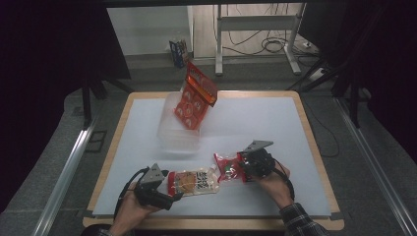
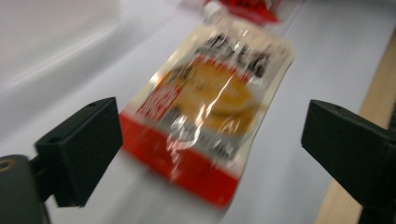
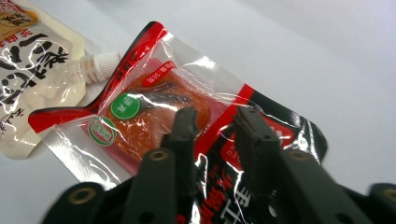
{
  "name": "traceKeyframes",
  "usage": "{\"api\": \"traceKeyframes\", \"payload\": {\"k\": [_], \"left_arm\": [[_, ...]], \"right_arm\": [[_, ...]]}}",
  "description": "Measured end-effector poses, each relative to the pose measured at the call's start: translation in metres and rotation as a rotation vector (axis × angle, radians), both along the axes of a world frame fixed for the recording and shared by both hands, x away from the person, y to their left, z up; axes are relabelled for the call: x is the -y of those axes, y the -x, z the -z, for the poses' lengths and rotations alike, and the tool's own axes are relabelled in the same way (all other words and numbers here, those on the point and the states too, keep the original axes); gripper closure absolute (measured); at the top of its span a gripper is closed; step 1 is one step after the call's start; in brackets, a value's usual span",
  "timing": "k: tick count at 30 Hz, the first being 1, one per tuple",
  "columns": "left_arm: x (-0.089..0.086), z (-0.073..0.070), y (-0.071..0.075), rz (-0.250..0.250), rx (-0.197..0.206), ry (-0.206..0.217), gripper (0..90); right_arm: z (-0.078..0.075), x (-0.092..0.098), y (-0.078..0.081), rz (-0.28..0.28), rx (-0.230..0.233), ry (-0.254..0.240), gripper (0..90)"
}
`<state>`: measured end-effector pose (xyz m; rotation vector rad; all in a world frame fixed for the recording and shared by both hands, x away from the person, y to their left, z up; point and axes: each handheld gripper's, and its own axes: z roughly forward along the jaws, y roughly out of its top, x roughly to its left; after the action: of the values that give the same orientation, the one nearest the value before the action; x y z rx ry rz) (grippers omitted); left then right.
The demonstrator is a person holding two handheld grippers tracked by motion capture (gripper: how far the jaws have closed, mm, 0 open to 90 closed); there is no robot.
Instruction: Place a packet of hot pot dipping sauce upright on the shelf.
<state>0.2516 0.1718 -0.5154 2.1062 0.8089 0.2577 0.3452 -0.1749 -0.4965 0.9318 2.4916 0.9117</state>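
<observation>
One red packet [image 1: 195, 96] leaning in clear tub [image 1: 169, 129].

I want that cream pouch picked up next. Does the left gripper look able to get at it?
Probably yes: the left gripper is open, the cream pouch lies flat on the table between its jaws, and nothing sits in between.

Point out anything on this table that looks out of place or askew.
The red packet stands tilted in the clear plastic container, sticking well above its rim rather than lying inside. The two pouches near the tongs lie flat; nothing spilled or torn that I can see.
</observation>
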Motion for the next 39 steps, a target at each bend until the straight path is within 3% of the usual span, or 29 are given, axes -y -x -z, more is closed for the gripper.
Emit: {"api": "traceKeyframes", "payload": {"k": [3, 10, 14, 18, 20, 22, 27, 32, 37, 38, 39], "left_arm": [[0.01, -0.005, -0.005, 0.013, 0.009, 0.014, 15.5], [0.033, -0.016, -0.024, 0.099, 0.025, 0.075, 33.0], [0.053, -0.019, -0.038, 0.124, 0.055, 0.061, 43.5], [0.071, -0.019, -0.048, 0.149, 0.072, 0.045, 50.8], [0.08, -0.017, -0.055, 0.159, 0.069, 0.044, 50.9], [0.086, -0.015, -0.06, 0.161, 0.064, 0.049, 50.2], [0.095, -0.013, -0.074, 0.16, 0.066, 0.049, 53.4], [0.105, -0.011, -0.086, 0.178, 0.041, 0.049, 64.4], [0.118, -0.004, -0.091, 0.192, 0.018, 0.007, 78.4], [0.119, -0.004, -0.092, 0.202, 0.017, -0.023, 80.2], [0.123, -0.002, -0.092, 0.195, 0.009, -0.02, 81.6]], "right_arm": [[-0.002, 0.005, 0.003, 0.008, 0.003, -0.012, 56.6], [-0.007, 0.018, 0.006, 0.028, 0.004, -0.037, 42.1], [-0.007, 0.024, 0.008, 0.021, -0.007, -0.052, 31.0], [-0.005, 0.029, 0.009, 0.022, 0.017, -0.014, 17.6], [-0.004, 0.03, 0.01, 0.015, 0.052, 0.018, 9.5], [-0.004, 0.033, 0.011, 0.01, 0.054, 0.032, 5.4], [0.0, 0.039, 0.014, 0.005, 0.026, 0.006, 0.5], [0.003, 0.042, 0.015, 0.004, -0.012, -0.012, 0.0], [0.005, 0.044, 0.015, -0.006, -0.039, -0.024, 0.0], [0.005, 0.044, 0.015, -0.009, -0.043, -0.026, 0.0], [0.006, 0.044, 0.015, -0.007, -0.047, -0.031, 0.0]]}}
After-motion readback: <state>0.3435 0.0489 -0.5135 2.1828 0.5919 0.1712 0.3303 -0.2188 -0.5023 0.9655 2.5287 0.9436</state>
